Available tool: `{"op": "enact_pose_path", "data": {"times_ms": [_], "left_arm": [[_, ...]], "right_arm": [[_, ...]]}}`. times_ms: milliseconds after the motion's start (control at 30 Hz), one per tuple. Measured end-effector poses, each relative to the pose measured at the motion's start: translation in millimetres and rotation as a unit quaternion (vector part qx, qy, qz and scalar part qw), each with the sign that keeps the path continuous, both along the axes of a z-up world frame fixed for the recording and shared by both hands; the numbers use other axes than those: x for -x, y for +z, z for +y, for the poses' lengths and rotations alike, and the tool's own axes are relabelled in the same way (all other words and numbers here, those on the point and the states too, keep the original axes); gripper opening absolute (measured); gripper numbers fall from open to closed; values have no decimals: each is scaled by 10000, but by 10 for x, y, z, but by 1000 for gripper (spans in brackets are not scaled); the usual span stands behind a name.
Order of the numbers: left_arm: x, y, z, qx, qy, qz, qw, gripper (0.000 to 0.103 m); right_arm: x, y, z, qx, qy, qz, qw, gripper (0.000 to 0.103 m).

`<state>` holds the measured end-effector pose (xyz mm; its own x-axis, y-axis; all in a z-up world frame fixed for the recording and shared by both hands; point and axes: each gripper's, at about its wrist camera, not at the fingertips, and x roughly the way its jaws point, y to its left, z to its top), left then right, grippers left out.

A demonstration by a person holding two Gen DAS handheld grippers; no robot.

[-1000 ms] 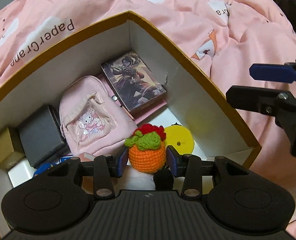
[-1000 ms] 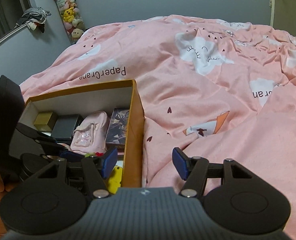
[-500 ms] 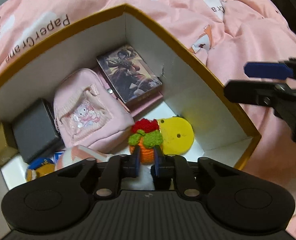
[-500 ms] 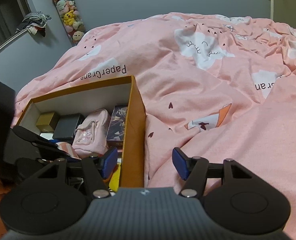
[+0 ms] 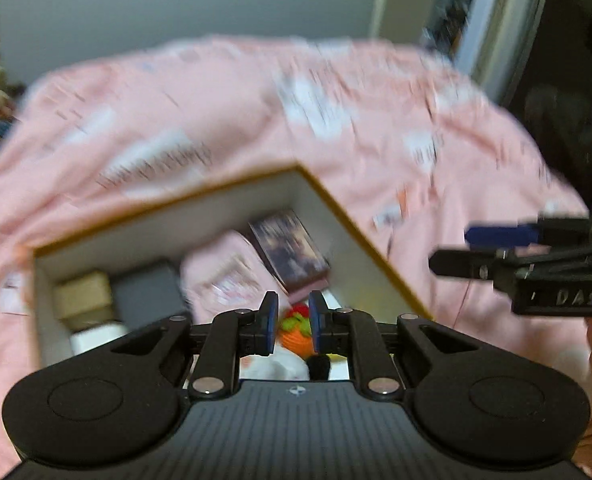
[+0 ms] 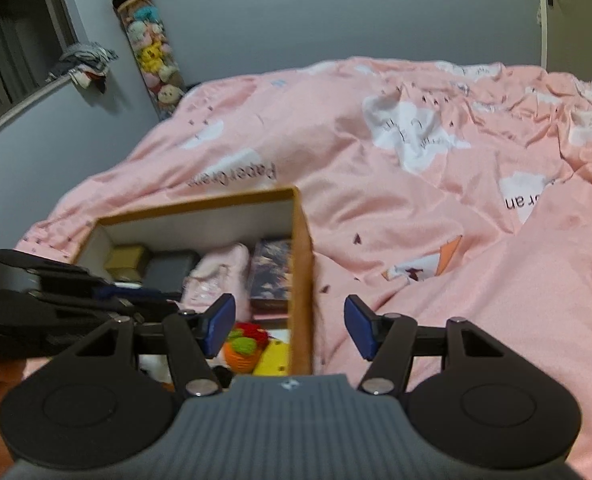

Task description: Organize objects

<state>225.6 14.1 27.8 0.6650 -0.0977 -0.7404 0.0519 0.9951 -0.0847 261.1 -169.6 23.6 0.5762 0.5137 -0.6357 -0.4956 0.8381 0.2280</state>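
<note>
Left gripper [image 5: 290,322] fingers nearly closed, nothing gripped; crocheted orange toy [image 6: 243,350] seen lying in box [image 6: 302,264]. Right gripper [image 6: 289,326] fingers parted, empty.

Left wrist: looks steeply down over the box's [image 5: 360,240] near corner, close, blurred.
Right wrist: above the box's [image 6: 302,264] right wall, facing across the bed [image 6: 436,208].
Shared: box, bed.

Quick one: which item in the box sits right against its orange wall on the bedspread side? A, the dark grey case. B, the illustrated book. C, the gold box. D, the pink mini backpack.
B: the illustrated book lies along the box's orange wall, with the pink mini backpack on its other side.
</note>
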Motion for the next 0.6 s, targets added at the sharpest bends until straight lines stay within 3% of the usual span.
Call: {"op": "enact_pose_path", "data": {"times_ms": [133,333,433,500,600], "left_arm": [[476,422,120,-40,576,-672,9961,22],[1060,754,185,-445,1224,-1219,9840,36],[1280,803,172,-529,1392,-1352,9796,53],[1390,796,173,-516,1452,-1376,9784,71],[1465,702,176,-570,1665,-1332,9753,74]], "right_arm": [[318,222,44,-159,127,-250,9995,64],[857,505,141,-307,408,-689,9963,75],[1110,606,185,-312,493,-942,9938,79],[1254,637,221,-276,506,-1112,9921,82],[1377,598,278,-183,476,-1240,9910,87]]}}
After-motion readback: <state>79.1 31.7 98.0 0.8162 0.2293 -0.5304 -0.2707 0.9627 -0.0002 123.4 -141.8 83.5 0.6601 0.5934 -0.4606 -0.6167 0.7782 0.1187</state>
